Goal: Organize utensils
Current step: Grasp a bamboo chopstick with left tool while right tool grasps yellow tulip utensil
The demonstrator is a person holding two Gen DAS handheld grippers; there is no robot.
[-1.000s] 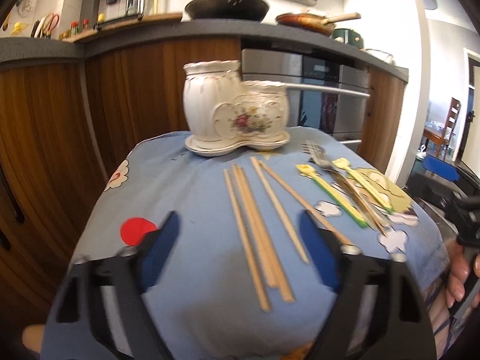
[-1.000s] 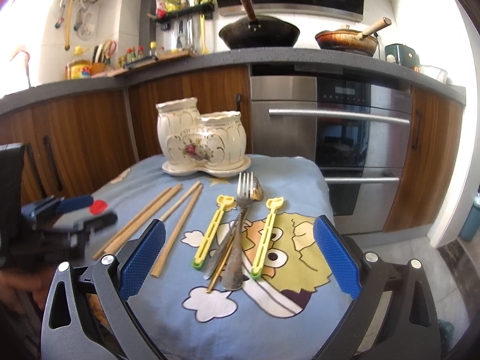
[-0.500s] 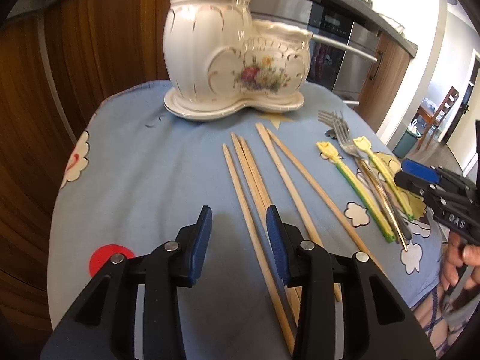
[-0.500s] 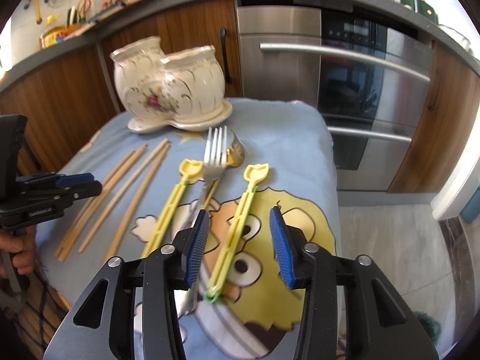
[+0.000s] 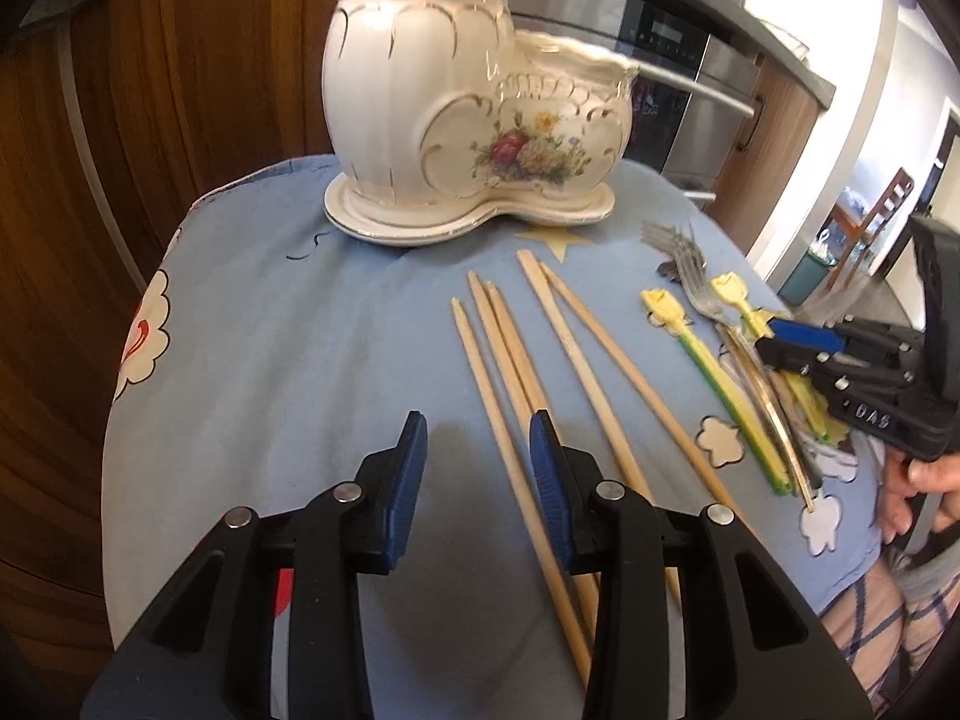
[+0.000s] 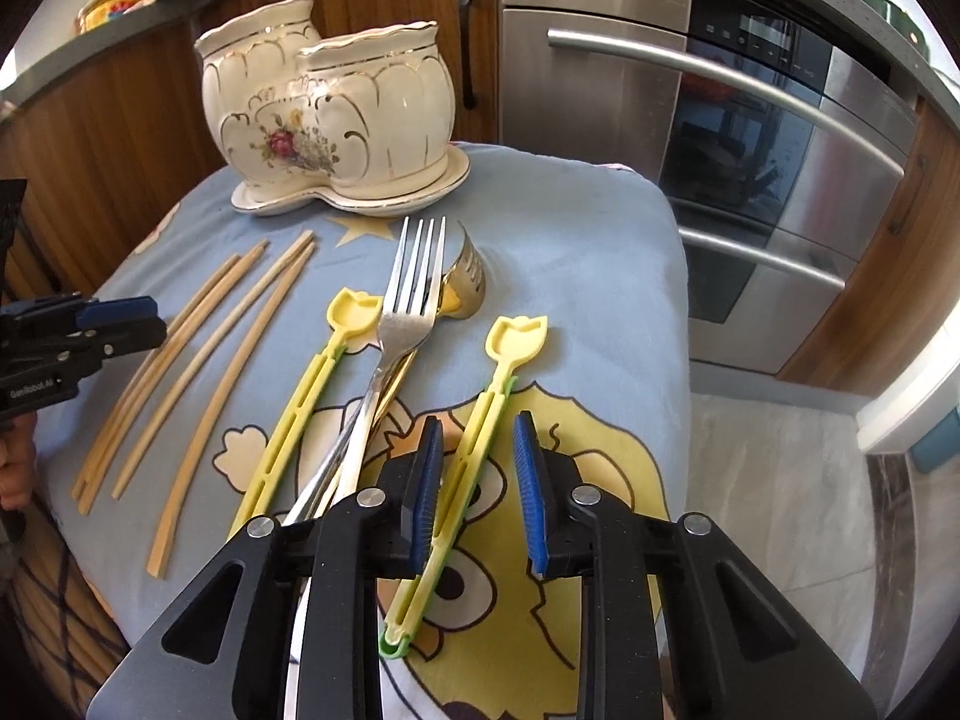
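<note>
**Both grippers low over the utensils, nothing gripped yet**

Right gripper (image 6: pixel 474 480): fingers (image 6: pixel 423 492) part open, straddling the shaft of the right-hand yellow stick (image 6: pixel 474 444), which lies flat on the desk (image 6: pixel 570 252) between them. No contact on either side is evident. Recommendation: settle lower, centre the shaft between the fingers, close squarely, and lift straight so the fork (image 6: pixel 396 330) just to the left is not dragged along.

Left gripper (image 5: pixel 478 474): fingers (image 5: pixel 405 480) part open over bare cloth; the nearest chopstick (image 5: pixel 516 456) runs beside and under the right finger, not between the two. It should shift right before closing, taking one or two sticks only.

The white holder (image 6: pixel 327 114) stands beyond both sets of fingers, well apart, apparently empty.

Change from one second earlier: both sets of fingers have narrowed greatly from wide open, and both grippers have come closer to the utensils. The utensils themselves have not moved.
</note>
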